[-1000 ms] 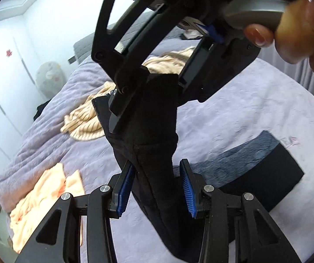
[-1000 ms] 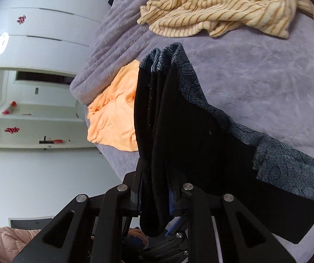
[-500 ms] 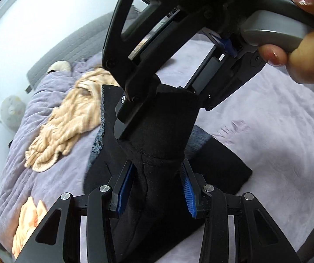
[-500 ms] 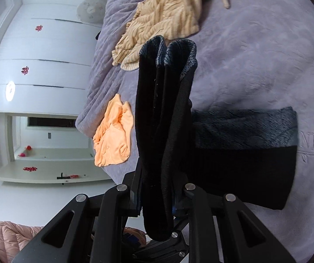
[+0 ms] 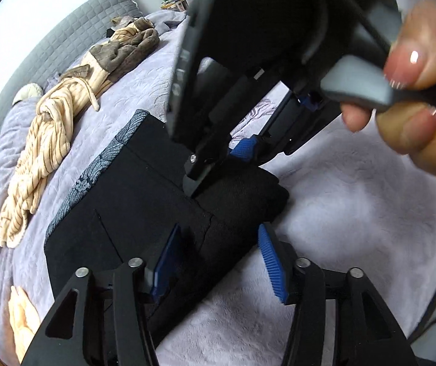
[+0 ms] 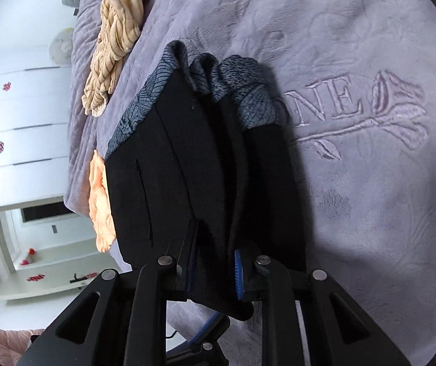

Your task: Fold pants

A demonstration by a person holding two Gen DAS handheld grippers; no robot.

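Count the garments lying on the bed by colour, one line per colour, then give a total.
Black with grey patterned band: 1, the pants
Cream with brown stripes: 1, the striped garment
Orange: 1, the orange garment
Brown: 1, the brown plush garment
Total: 4

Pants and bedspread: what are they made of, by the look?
Pants: matte black woven cloth, likely cotton blend; stitched seams, grey printed band at one edge. Bedspread: lavender plush fleece, soft sheen, with an embossed rose and letters pressed into the pile.
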